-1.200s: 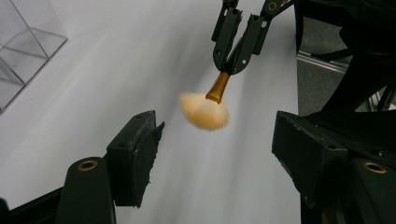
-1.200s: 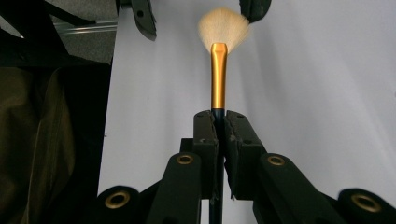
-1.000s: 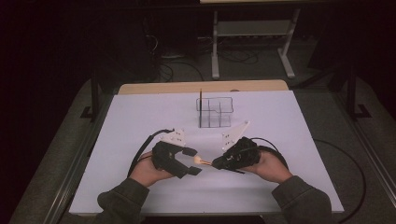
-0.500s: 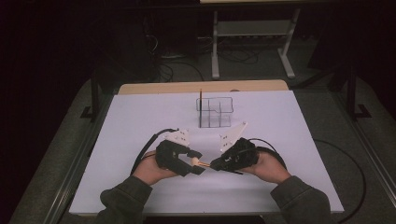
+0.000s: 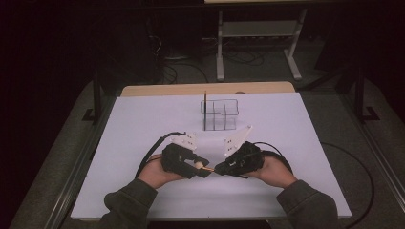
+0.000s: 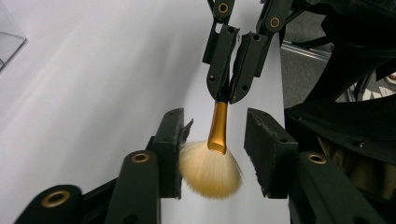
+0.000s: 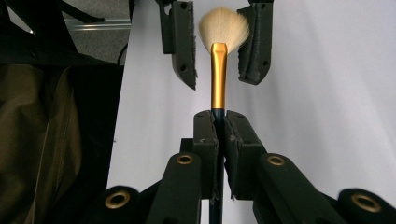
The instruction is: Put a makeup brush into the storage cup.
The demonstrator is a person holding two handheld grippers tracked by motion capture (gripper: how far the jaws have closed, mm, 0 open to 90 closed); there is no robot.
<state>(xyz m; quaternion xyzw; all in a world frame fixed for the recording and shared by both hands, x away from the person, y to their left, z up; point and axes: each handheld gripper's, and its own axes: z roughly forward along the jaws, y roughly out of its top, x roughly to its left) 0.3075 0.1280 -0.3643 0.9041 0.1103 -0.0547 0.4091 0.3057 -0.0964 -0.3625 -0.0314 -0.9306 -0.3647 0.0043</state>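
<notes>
The brush [image 6: 215, 154] is held up just over the near middle of the white table [image 5: 143, 124], between the two hands. It has a thin dark handle, a shiny gold metal neck and a round puff of soft, pale hair at the end.

The right claw [image 7: 218, 122] is pinched tight on the dark handle, right where the gold part starts. The left claw [image 6: 212, 154] sits around the fluffy end. Its jaws have just been closing, but they are only half shut. One pad [image 6: 173, 149] brushes the hair on one side, and there is a gap on the other side, so it holds nothing yet.

I think the brush is very light. The handle looks stiff and smooth, so it could slip or spin if pinched too softly. The hair is soft and will squash flat, so it is a poor place to grab. The gold neck is hard and a better spot for the left claw.

Farther off on the table stands a clear box [image 5: 218, 114] with small square parts and thin see-through walls. A thin dark stick [image 5: 205, 100] stands up at its left corner.
</notes>
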